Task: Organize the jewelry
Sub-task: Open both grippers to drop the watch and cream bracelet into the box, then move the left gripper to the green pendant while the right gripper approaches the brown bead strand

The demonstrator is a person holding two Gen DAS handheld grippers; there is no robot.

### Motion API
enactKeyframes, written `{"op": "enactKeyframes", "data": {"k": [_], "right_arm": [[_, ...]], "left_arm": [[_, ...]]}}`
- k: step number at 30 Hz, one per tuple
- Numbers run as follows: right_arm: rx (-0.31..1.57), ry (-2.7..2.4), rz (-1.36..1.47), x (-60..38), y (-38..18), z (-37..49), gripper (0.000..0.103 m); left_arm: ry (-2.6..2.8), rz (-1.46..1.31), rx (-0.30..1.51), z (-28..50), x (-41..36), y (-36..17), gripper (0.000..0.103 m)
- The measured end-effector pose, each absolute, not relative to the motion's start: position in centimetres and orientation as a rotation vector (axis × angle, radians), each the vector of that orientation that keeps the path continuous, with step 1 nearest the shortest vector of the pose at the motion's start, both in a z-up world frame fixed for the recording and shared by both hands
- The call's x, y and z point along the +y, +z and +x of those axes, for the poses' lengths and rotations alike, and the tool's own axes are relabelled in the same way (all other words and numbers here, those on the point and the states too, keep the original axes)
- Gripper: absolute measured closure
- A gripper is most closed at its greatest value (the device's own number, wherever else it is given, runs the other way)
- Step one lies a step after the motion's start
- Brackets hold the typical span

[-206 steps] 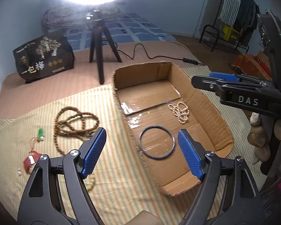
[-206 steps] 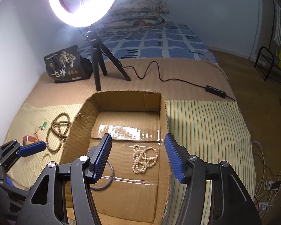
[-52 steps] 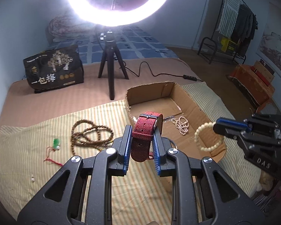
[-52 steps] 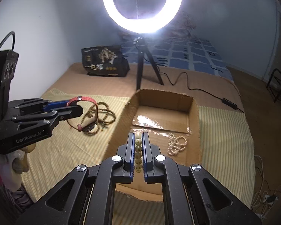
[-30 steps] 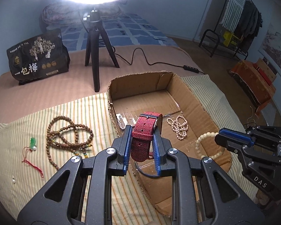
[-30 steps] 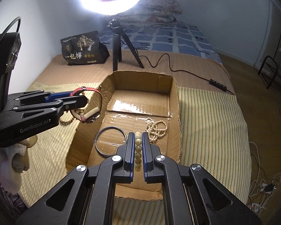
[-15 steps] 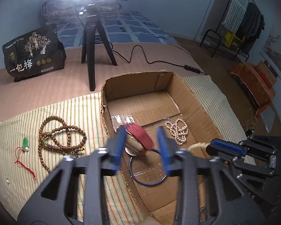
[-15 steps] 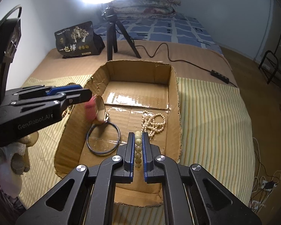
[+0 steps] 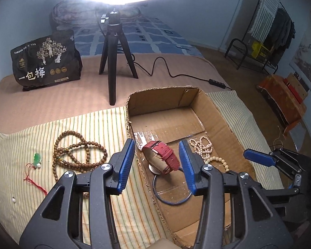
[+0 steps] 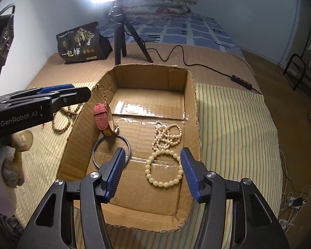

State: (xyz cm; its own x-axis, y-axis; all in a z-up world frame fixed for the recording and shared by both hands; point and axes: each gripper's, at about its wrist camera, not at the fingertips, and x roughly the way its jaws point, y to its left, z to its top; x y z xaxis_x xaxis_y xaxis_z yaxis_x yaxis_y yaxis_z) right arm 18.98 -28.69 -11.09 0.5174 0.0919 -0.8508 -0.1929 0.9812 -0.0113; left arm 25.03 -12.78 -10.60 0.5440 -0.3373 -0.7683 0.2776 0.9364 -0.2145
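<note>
Both jaws spread and empty; your wooden bead necklace looks limp and light, so pinch one strand.

red strap watch sat curled on its side inside the cardboard box, leaning on a dark bangle, cream bead bracelet lay flat nearby, touching a pearl strand, brown wooden beads and green pendant left out on the striped cloth

Matt corrugated cardboard box w/ glossy tape strips, textured red leather-look watch strap, shiny metal bangle, glossy cream bead bracelet, matt wood beads, striped woven cloth.
</note>
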Motion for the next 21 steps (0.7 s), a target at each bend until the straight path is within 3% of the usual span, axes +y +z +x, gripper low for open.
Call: {"op": "enactKeyframes", "data": {"k": [21], "right_arm": [[0.941,0.256,-0.126,-24.2,-8.9,18.6,0.039]], "left_arm": [[-0.287,-0.023,0.874,23.4,-5.8,-8.9,0.058]]}}
